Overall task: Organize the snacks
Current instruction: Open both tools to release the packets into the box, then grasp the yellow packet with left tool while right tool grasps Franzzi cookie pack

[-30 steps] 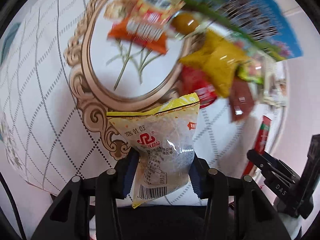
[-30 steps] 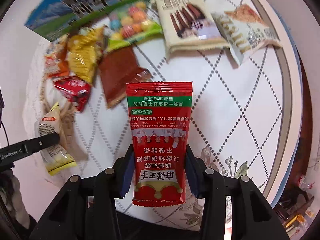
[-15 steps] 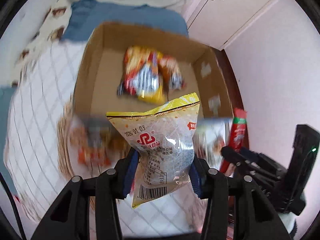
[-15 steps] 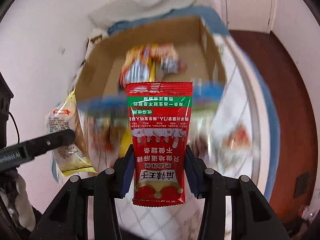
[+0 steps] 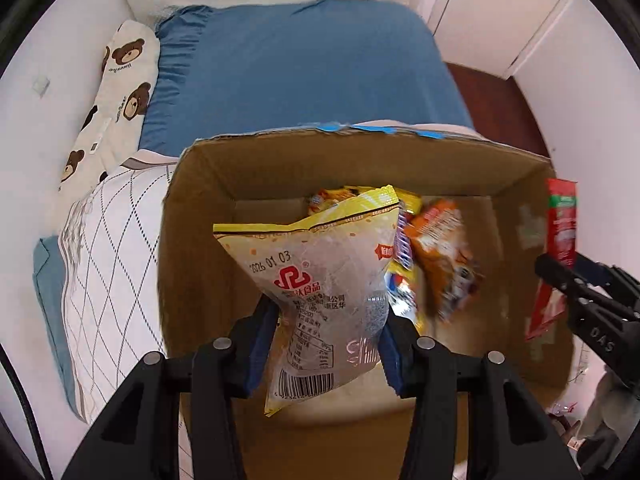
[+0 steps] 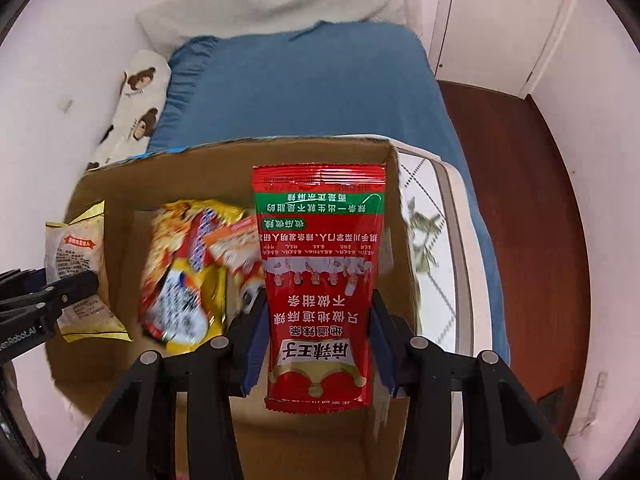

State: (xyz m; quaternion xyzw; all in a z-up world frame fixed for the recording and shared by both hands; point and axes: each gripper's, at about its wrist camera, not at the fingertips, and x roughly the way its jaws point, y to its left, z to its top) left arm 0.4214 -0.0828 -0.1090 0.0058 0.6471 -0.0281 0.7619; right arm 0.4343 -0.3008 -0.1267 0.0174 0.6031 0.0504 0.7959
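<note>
Left wrist view is looking down on a blue-sheeted bed [image 5: 296, 64], then a large open brown cardboard box [image 5: 200, 248] sitting beside a white diamond-patterned cloth [image 5: 108, 264]. Several blurred yellow and orange snack bags [image 6: 188, 272] are lying on the box floor. Above the box, the left gripper [image 5: 326, 340] is clamping a clear yellow-edged snack packet [image 5: 320, 288], and the right gripper [image 6: 318, 340] is squeezing a red and green spicy-strip pouch [image 6: 320, 280] by its lower half.

Snack packets [image 6: 188, 268] crowd the box's [image 6: 224, 156] middle; bare floor surrounds them.
</note>
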